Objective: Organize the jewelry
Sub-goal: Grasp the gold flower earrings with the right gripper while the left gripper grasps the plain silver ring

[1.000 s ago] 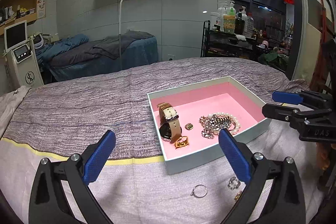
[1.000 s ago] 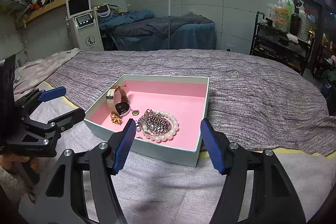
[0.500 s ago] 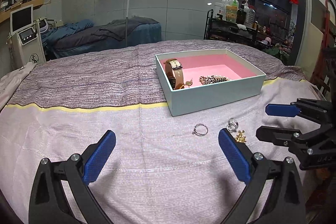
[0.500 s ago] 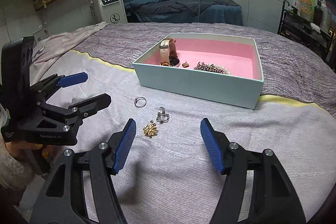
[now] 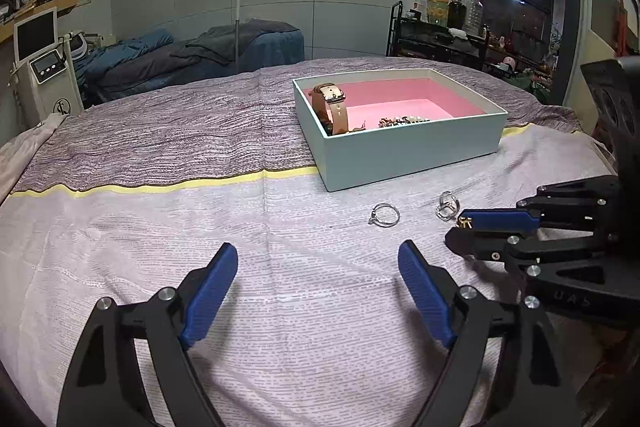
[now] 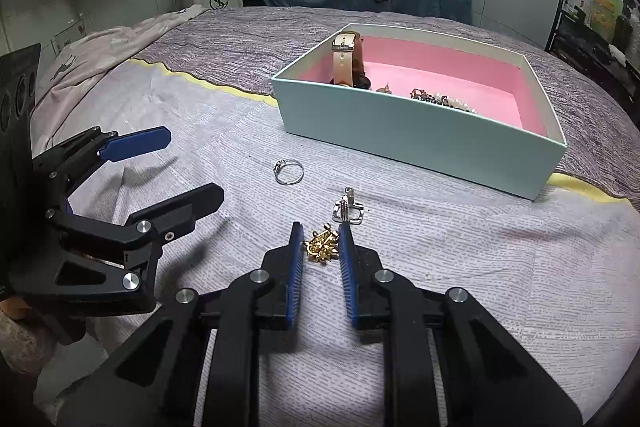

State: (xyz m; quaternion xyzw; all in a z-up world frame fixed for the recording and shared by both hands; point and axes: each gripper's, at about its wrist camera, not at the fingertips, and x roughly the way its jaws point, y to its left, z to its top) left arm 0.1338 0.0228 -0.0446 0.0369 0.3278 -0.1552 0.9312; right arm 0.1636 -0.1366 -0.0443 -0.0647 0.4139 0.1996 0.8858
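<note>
Right wrist view, right gripper (image 6: pixel 320 241): low over the bed, its blue fingers (image 6: pixel 295 267) narrowed to a slim gap around the gold brooch (image 6: pixel 321 246); whether the pads touch it cannot be told.
Gold brooch: lies on the pale cloth on the near side of the box (image 6: pixel 420 137), between the right fingers; in the left wrist view only a gold tip (image 5: pixel 464 223) shows at the end of that gripper's blue finger.
Silver clip ring (image 6: pixel 347 211): just beyond the brooch, a little nearer the box, resting on the cloth.
Thin silver ring (image 6: pixel 289 171): left of the clip ring, near the box's front wall, lying flat.
Left gripper (image 5: pixel 318 277): hovers over the pale cloth well short of the box, fingers wide apart and holding nothing; seen from the right wrist camera it sits to the left of the rings (image 6: pixel 188 167).
Box: pale blue walls, pink lining, standing on the bed (image 5: pixel 160 131) across the yellow stripe (image 5: pixel 160 185).
Watch (image 6: pixel 346 61): inside the box at its left end, tan strap standing up above the rim.
Pearl and chain bracelets (image 6: pixel 440 99): inside the box, to the right of the watch, mostly hidden by the front wall.
Small pendant (image 6: pixel 385 89): inside the box between watch and bracelets.
</note>
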